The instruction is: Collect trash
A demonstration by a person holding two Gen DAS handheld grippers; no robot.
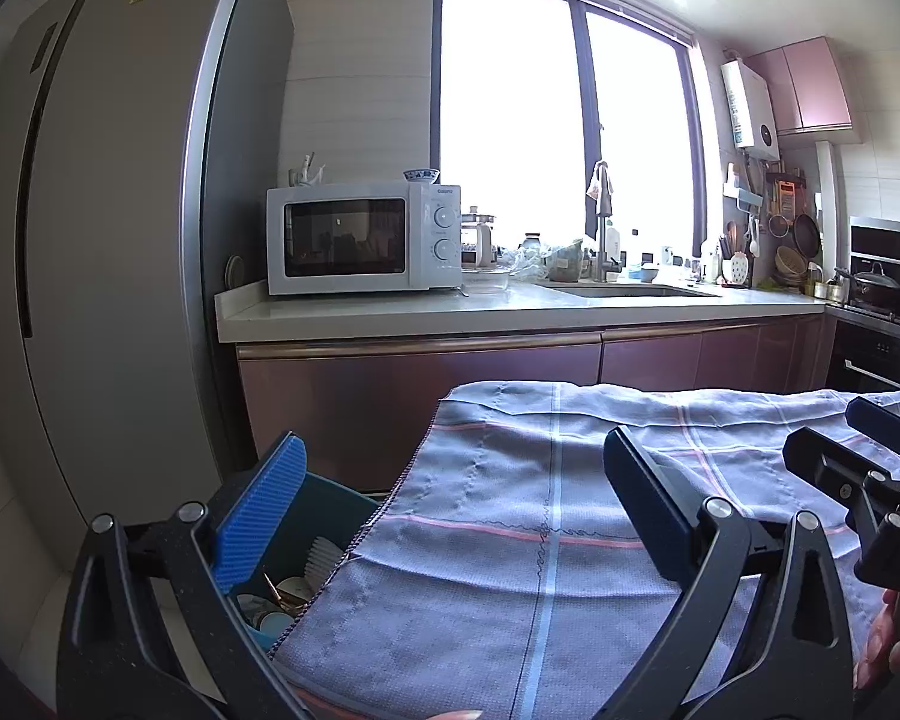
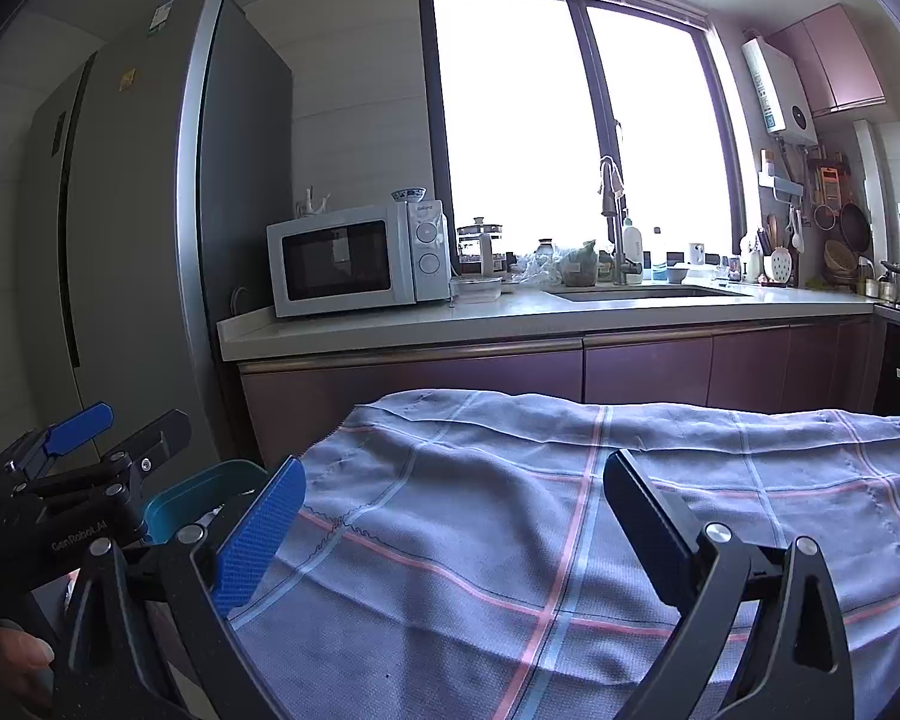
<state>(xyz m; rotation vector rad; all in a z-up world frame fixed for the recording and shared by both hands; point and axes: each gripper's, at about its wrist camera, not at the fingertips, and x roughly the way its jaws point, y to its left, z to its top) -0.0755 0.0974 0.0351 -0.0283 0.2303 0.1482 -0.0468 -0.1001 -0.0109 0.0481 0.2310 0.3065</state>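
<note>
A kitchen at midday: we stand before a tall grey refrigerator [image 2: 150,228] and a pale counter [image 2: 510,315] under a bright window, our two tongs held out over a checked cloth [image 2: 570,510] spread on the surface in front of us. The cloth, grey-blue with pink and pale stripes, lies bare where we can see it. At its left edge sits a teal bin [image 1: 330,510]; through the left wrist view we make out crumpled paper cups and wrappers [image 1: 282,600] already inside it. No loose trash shows on the cloth or the floor in view.

Both tongs gape wide with nothing between their fingers: the left gripper [image 1: 450,498] hangs across the cloth's left hem beside the bin, the right gripper [image 2: 450,516] over the cloth's middle. We judge this fits either a search for litter or a collection already in the bin; the pictures do not settle which.

On the counter stand a white microwave [image 1: 363,237], a sink tap [image 1: 603,222] and assorted jars, well apart from us. Nothing blocks either gripper.
</note>
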